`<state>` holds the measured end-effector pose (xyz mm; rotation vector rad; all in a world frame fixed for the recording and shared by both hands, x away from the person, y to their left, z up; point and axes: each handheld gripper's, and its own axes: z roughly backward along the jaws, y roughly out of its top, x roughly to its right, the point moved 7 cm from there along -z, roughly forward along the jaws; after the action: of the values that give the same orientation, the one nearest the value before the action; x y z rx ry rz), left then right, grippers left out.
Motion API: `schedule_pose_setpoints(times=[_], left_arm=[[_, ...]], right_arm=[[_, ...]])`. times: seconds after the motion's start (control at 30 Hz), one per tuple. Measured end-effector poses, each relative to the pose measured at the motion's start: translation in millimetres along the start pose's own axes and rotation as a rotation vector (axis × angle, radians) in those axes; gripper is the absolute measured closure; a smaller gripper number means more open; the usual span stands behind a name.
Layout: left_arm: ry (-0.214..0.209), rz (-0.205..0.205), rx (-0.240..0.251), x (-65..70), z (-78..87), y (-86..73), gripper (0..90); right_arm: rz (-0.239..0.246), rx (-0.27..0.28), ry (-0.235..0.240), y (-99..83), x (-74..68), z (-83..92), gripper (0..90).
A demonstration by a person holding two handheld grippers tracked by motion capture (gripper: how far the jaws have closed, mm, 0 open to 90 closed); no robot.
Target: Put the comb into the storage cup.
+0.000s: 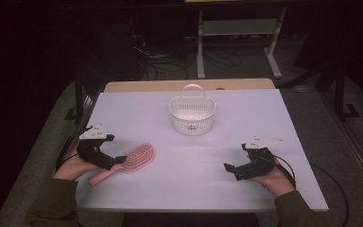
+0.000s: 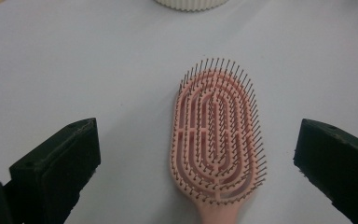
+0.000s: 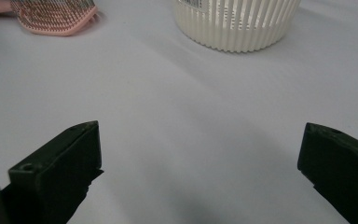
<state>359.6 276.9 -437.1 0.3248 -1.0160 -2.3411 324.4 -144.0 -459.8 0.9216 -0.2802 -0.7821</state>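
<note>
The pink hairbrush [image 1: 132, 161] lies flat on the white table [image 1: 246, 123], bristles up, at the near-left part of the surface. The left gripper [image 1: 118, 161] sits right over its handle end, with the oval head pointing away toward the middle of the table. In the left gripper view the jaws stand wide apart, one at each bottom corner, and the brush head [image 2: 216, 135] lies squarely between them, clear table showing on both sides, so neither jaw touches it. The handle runs out of the bottom edge of that view, between the jaws.

Over on the other side, the right gripper [image 1: 229, 168] rests low near the front edge of the table, well apart from the brush. Its jaws are spread wide too, with bare table between them in the right gripper view. From there the brush [image 3: 56, 16] shows far off at the top left.

The white slotted basket [image 1: 192, 113], handle upright, stands at the far middle of the table, well beyond both grippers, and appears at the top of the right gripper view [image 3: 237, 23].
</note>
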Motion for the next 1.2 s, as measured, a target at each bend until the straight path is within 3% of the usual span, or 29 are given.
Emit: schedule_pose_setpoints(times=[1.2], left_arm=[[0.004, -0.024, -0.156, 3.0, -7.4, -29.4, 0.4]], right_arm=[[-0.001, -0.002, 0.003, 0.0, -0.3, -0.1, 0.0]])
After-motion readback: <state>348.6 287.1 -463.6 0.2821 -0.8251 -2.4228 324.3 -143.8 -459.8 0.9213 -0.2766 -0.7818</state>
